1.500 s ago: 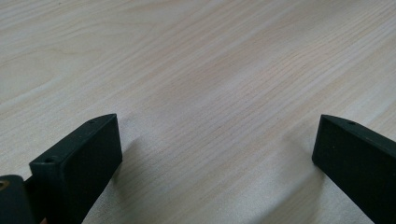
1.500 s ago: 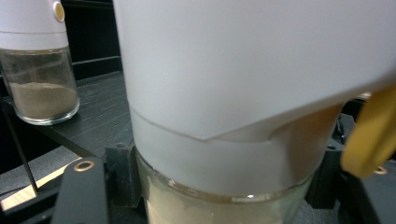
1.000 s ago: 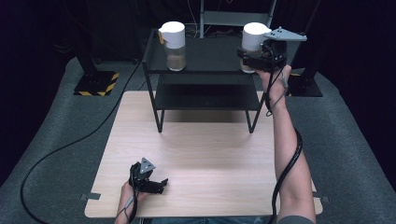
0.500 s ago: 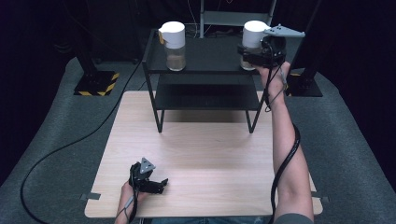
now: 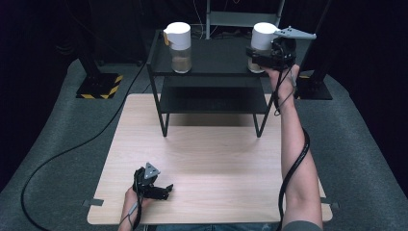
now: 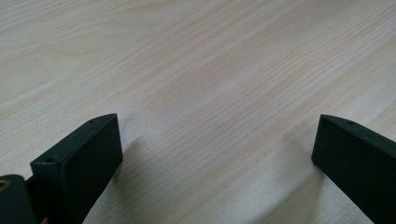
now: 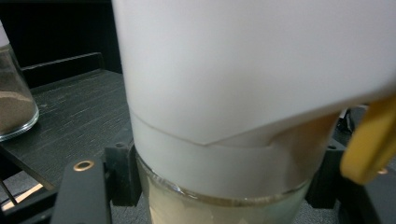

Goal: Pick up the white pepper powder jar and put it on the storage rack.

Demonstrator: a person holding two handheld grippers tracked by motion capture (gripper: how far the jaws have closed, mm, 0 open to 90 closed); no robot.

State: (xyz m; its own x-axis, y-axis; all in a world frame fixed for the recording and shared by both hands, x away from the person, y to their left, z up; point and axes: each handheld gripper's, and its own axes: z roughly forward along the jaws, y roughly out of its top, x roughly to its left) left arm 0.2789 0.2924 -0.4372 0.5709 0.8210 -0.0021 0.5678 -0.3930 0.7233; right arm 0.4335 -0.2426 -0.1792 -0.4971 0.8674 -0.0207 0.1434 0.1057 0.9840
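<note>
A glass jar (image 5: 263, 36) with a tall white lid and pale contents is at the right end of the black shelf's top (image 5: 216, 60). My right gripper (image 5: 255, 55) is shut on its glass body below the lid. In the right gripper view the jar (image 7: 243, 84) is very close, with a jaw on either side of the glass and a yellow tab (image 7: 373, 140) at the right. Whether the jar rests on the shelf I cannot tell. My left gripper (image 5: 163, 190) lies open on the wooden table (image 5: 216, 154) near its front edge, with only bare wood (image 6: 196, 70) between its jaws.
A second jar (image 5: 179, 45) with a white lid and brown contents stands at the left of the shelf top, also in the right gripper view (image 7: 14, 102). The two-level shelf stands on the table's far side. Cables trail over the grey floor (image 5: 57, 144).
The right gripper and its jar have crept very slightly upward in the picture. The left gripper has kept still.
</note>
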